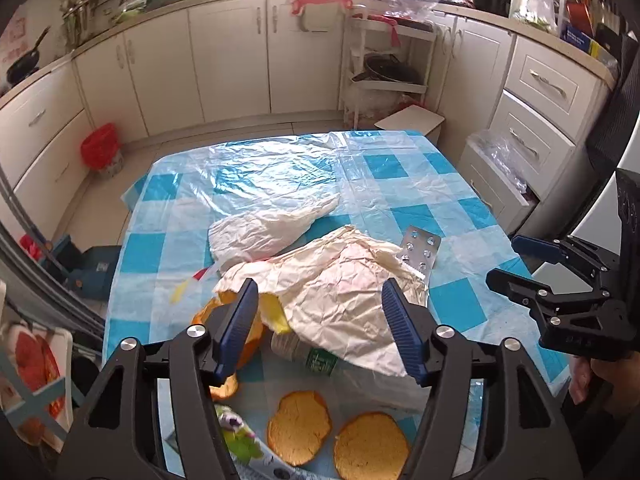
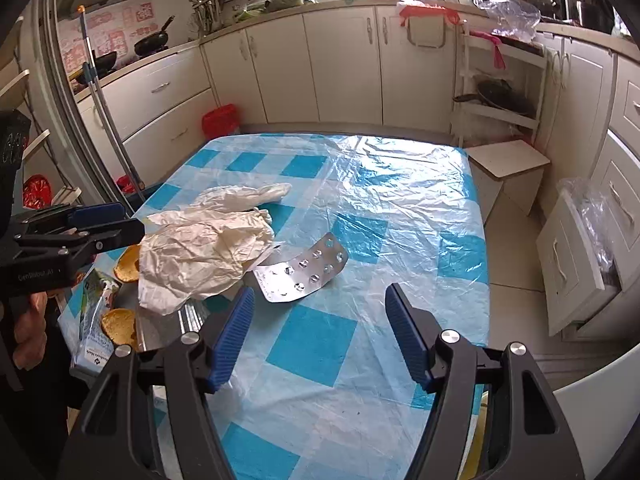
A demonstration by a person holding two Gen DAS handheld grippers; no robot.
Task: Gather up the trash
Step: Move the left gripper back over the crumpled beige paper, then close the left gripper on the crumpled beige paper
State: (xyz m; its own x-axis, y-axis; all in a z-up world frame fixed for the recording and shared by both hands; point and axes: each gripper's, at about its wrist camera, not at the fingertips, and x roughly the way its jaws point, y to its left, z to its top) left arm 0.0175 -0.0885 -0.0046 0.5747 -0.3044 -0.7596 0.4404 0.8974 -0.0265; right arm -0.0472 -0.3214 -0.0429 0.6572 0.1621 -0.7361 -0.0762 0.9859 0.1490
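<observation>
Trash lies heaped on the checked table (image 2: 320, 344): crumpled cream paper (image 1: 340, 292) just ahead of the left gripper (image 1: 320, 320), orange peel (image 1: 298, 428) and a plastic bottle (image 1: 308, 354) beneath and nearer it. Spent blister pack (image 2: 304, 274) sits just beyond the right gripper (image 2: 320, 320). Both grippers released, nothing between the pads. Step looks like approach to first pick. Next: lower left jaws astride the paper, then clench.
</observation>
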